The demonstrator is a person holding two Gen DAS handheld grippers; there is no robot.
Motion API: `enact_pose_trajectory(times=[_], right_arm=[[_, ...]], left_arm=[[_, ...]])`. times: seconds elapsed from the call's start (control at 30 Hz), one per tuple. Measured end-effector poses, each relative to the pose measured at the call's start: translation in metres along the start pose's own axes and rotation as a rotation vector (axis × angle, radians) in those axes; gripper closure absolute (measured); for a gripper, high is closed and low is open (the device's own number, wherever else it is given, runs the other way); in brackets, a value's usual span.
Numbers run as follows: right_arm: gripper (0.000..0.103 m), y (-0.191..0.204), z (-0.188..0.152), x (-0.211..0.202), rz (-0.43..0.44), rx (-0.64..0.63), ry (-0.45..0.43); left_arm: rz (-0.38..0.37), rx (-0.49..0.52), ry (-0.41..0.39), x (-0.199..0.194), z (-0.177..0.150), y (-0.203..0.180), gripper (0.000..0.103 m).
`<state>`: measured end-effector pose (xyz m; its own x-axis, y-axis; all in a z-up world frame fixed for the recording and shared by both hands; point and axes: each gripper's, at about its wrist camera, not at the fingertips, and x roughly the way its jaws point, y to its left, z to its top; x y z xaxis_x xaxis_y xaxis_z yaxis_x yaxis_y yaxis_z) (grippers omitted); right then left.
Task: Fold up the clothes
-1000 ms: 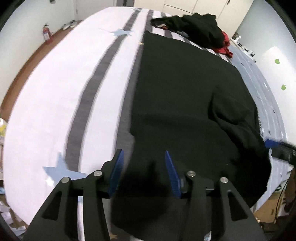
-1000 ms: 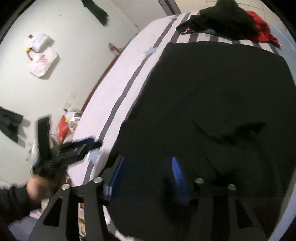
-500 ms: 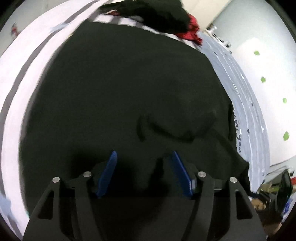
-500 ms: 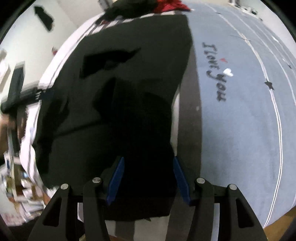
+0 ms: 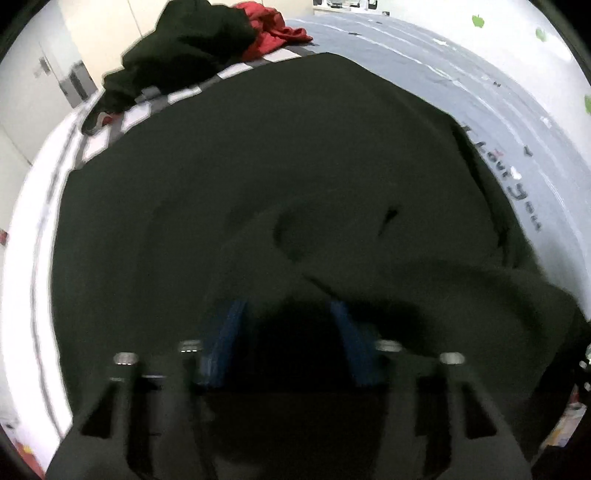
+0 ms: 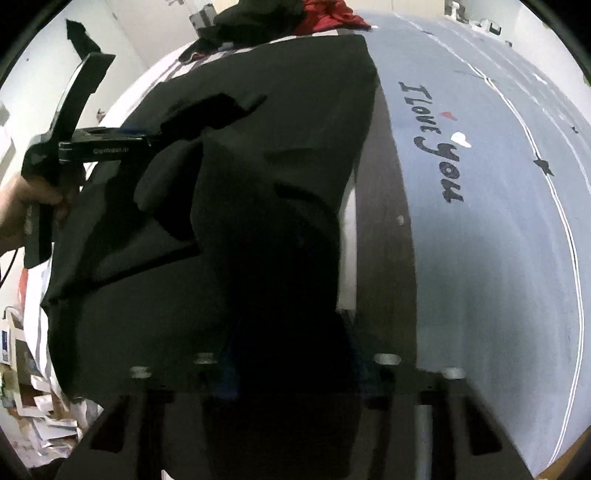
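Note:
A large black garment [image 5: 258, 166] lies spread on the bed, bunched and folded over at its near end; it also fills the right wrist view [image 6: 266, 155]. My left gripper [image 5: 286, 325] hovers low over the rumpled near part, blue fingers spread apart with dark cloth between them. In the right wrist view the left gripper [image 6: 140, 138] reaches in from the left at a raised fold. My right gripper [image 6: 291, 354] sits over the garment's near right edge; its fingers are dark and mostly lost against the cloth.
A pile of black clothes [image 5: 184, 48] and a red garment [image 5: 273, 33] lie at the far end of the bed. The grey bedcover with "I love you" lettering [image 6: 439, 144] lies to the right. Papers litter the floor [image 6: 33, 413] at left.
Both grippers swung right and closer over the black garment. The left one moved off the white striped sheet onto the cloth. The garment's near part is now more bunched and lifted.

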<state>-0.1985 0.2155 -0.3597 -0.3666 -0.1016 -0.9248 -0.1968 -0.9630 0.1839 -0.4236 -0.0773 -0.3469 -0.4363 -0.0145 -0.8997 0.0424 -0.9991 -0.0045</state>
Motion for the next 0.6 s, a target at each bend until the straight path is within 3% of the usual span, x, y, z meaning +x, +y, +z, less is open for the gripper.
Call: enact_pose_trajectory(times=[0.03,0.07,0.2,0.4,0.5,0.6], right_arm=[[0.087,-0.002,0.001,0.0,-0.006,0.0,0.002],[0.091,-0.004,0.001,-0.003,-0.008,0.006,-0.006],[0.096,-0.015,0.002,-0.022,-0.034,0.041,-0.042],[0.097,-0.055,-0.006,-0.049,-0.077,0.199,-0.079],[0.1,-0.076,-0.018,-0.063,-0.096,0.262,-0.087],[0.1,-0.097,-0.029,-0.066,-0.095,0.331,-0.075]], left_arm=[[0.006,-0.007,-0.01,-0.004,0.002,0.001,0.096],[0.009,-0.016,-0.022,-0.009,0.003,0.003,0.099],[-0.121,-0.074,-0.154,-0.06,0.027,0.009,0.099],[-0.324,-0.127,-0.334,-0.128,0.079,0.005,0.099],[-0.452,-0.16,-0.375,-0.141,0.106,-0.008,0.099],[-0.484,-0.16,-0.382,-0.143,0.115,-0.02,0.099]])
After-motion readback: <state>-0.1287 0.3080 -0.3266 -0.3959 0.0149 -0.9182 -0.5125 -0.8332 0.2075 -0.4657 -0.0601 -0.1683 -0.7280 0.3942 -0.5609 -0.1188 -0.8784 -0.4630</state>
